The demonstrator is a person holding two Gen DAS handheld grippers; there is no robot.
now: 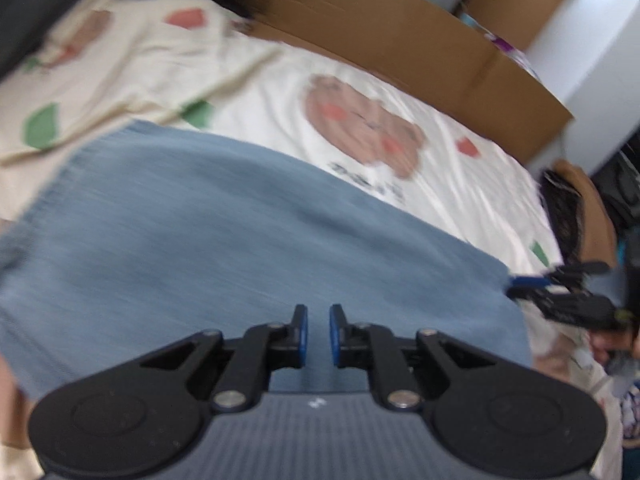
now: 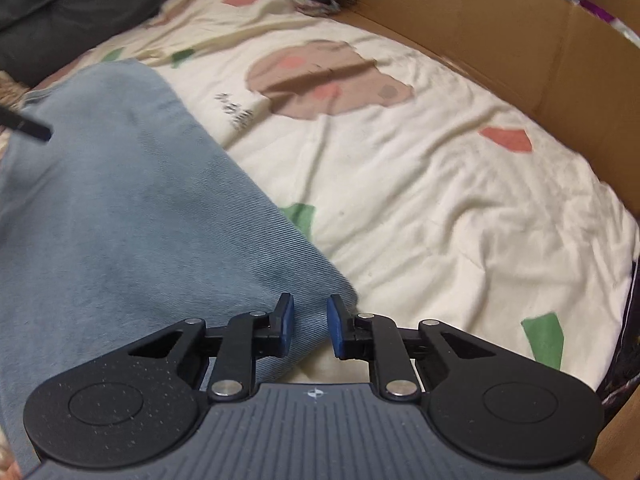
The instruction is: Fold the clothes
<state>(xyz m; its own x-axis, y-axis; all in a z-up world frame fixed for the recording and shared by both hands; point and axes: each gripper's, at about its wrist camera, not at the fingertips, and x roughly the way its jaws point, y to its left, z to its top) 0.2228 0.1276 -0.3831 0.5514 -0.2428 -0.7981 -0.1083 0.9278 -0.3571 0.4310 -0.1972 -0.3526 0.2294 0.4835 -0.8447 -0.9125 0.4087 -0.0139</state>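
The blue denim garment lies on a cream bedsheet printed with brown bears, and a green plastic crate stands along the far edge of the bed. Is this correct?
Not quite. What stands along the far edge is a brown cardboard box, not a green plastic crate; the right wrist view shows it clearly. The blue denim garment does lie on the cream bedsheet printed with brown bears.

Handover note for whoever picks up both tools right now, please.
Left tool: jaws nearly together, nothing pinched, over the blue garment.
Right tool: jaws a little apart at the garment's corner, with the cloth edge between them but not clamped.
The garment lies fairly flat on the bear-print sheet, near the cardboard box.
Done: garment laid out; any earlier folds cannot be told.
Left: probably grip the edge and fold it over.
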